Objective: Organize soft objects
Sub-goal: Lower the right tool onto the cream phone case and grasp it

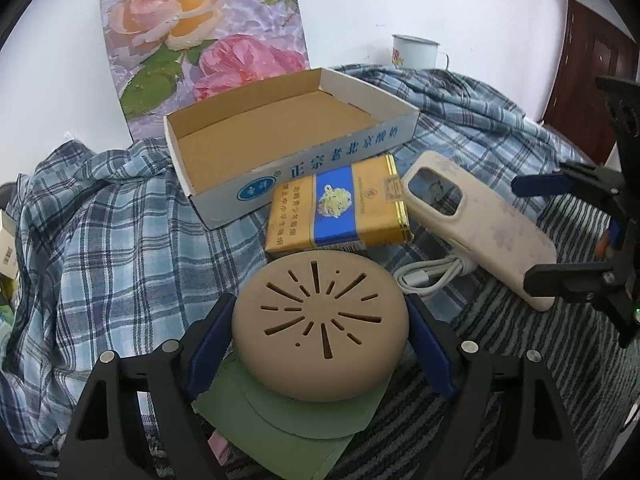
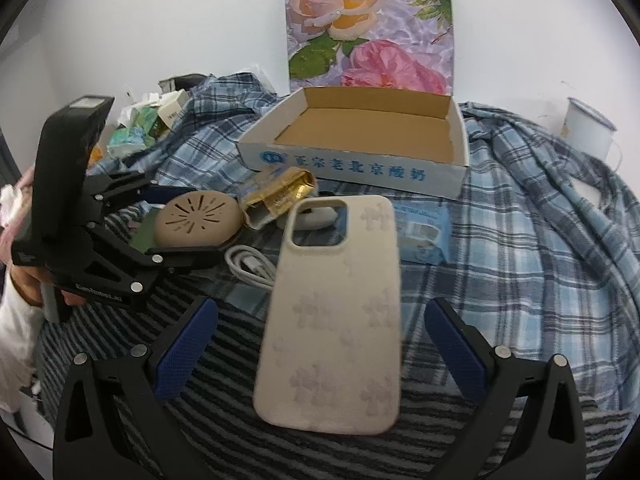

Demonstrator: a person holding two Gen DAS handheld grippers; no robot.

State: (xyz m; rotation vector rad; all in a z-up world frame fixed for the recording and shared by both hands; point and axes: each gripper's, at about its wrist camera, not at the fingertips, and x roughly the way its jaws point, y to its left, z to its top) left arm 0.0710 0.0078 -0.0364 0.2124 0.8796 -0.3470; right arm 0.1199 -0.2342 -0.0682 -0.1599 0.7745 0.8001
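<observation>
Left gripper point(image 1: 320, 332) pads clasp the tan perforated disc point(image 1: 320, 324).

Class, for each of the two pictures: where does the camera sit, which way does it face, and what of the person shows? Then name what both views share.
Left wrist: behind the left claw, tilted down at the tan slotted disc between its pads; right claw at right.
Right wrist: behind the open right claw, over the phone case; left claw and hand at left.
Shared: cardboard box, disc, case, cable.
</observation>
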